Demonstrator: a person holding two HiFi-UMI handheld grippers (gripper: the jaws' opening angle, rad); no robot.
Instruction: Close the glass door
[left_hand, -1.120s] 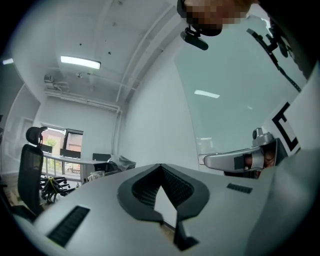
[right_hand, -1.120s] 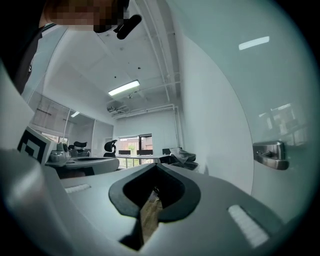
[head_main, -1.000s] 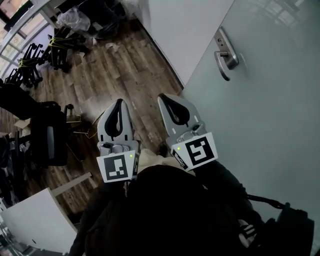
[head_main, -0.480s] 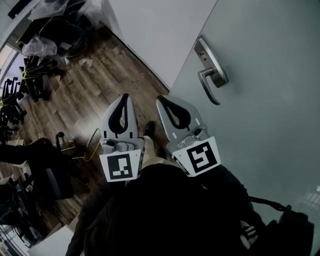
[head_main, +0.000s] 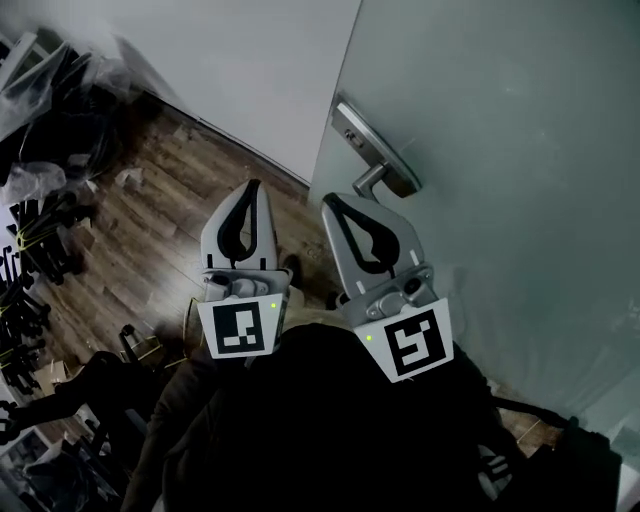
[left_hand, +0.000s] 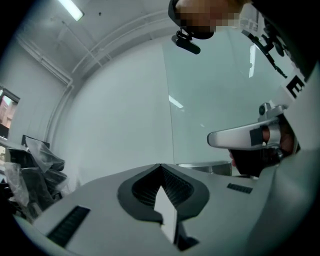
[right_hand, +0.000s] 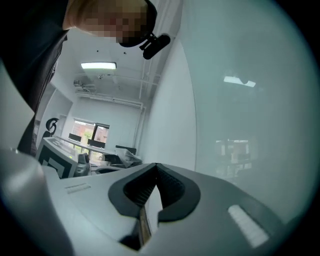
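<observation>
glass door (head_main: 500, 150) fills the right of the head view: big frosted pane, pale grey-green, smooth, faint ceiling-light reflections, free edge straight and standing against the plain white wall (head_main: 230, 70). can't tell how far ajar it is. dark wood plank floor (head_main: 150, 230) below, matte and scuffed, with black chairs (head_main: 35, 260) heaped at far left.

step in hand looks like the approach: nothing is on the door yet. left gripper (head_main: 252, 186) is over the floor, clear of the pane, fingers clenched together on nothing; its own view shows the ribbed black pads meeting. right gripper (head_main: 328, 200) is just under the handle, near but apart from it, fingers also pressed together and empty. both have grey plastic shells of teardrop shape, with marker cubes at the back.

lever handle (head_main: 385, 180) is brushed metal, a rounded bar on a narrow plate (head_main: 352, 132), and sits close to the door edge.

next move, i'd judge: bring the right tip onto the lever or the pane beside it, then drive the door steadily to its frame. smooth glass and metal could let a closed tip slide.
</observation>
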